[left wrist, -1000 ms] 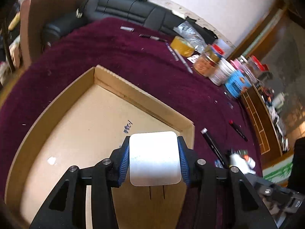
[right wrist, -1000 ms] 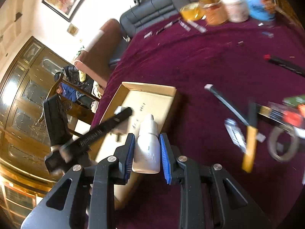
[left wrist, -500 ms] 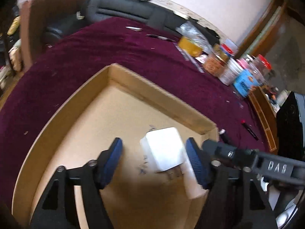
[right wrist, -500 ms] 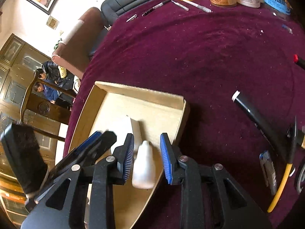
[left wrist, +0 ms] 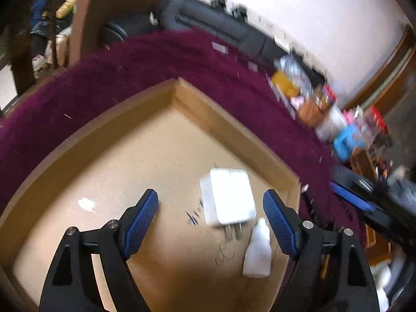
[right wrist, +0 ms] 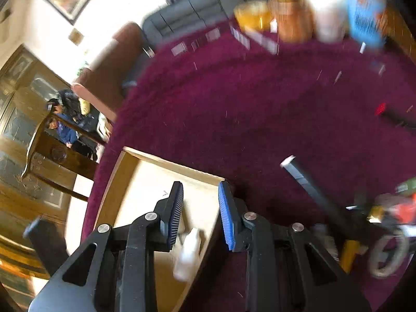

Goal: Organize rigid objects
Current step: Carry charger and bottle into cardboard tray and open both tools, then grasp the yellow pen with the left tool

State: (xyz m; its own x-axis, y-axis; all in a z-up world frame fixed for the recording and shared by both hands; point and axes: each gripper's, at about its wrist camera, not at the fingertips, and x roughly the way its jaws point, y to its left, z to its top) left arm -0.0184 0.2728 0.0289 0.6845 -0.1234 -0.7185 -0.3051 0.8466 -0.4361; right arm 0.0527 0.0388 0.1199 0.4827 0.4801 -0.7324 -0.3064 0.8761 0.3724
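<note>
Left gripper (left wrist: 210,208) is spreading apart rn, nothing pinched. The white charger (left wrist: 228,197) lies flat on the floor of the cardboard box (left wrist: 104,119), between the pads w/o touching them, prongs pointing toward the camera. White dropper bottle (left wrist: 257,249) lies just beside it, near the box's right wall. Right gripper (right wrist: 200,208) hangs over the box corner, pads apart w/ nothing between them; bottle lies below. Box sits on the maroon-covered desk (right wrist: 247,109); pics are blurry.

Black sofa (left wrist: 223,30) against white wall (left wrist: 325,15)
</note>
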